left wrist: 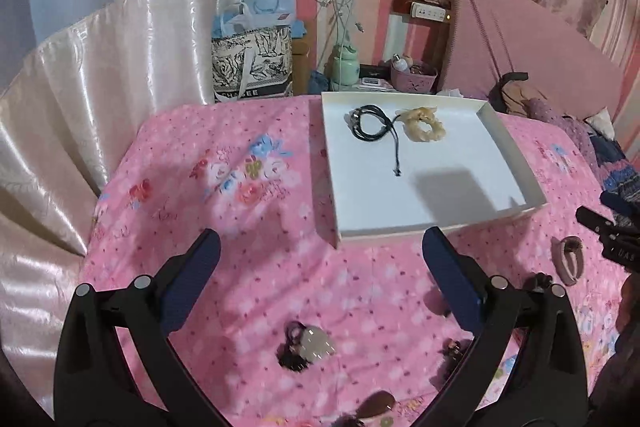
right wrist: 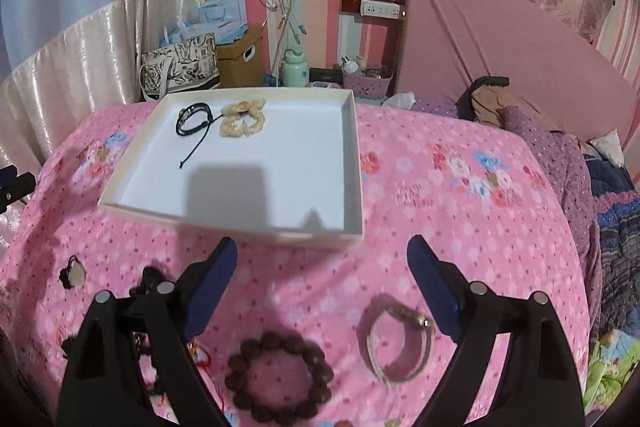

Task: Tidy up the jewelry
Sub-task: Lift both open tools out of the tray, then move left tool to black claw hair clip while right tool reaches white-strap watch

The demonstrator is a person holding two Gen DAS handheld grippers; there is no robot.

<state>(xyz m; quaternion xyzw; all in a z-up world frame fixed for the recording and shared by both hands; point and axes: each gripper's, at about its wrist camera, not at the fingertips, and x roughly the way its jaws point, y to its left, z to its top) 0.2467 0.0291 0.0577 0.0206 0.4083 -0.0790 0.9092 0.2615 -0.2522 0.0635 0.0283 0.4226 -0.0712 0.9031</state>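
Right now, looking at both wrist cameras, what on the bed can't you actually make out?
- Left wrist view: a dark item is half hidden behind the left gripper finger.
- Left wrist view: a brown piece at the bottom edge is cut off and blurred.
- Right wrist view: dark beads and red cord sit behind the right gripper finger.
- Right wrist view: the wooden bead bracelet is motion-blurred.

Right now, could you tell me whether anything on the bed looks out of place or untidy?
Yes: only a black cord bracelet and a cream scrunchie lie in the white tray. A brown bead bracelet and a pale band lie loose on the pink bedspread.
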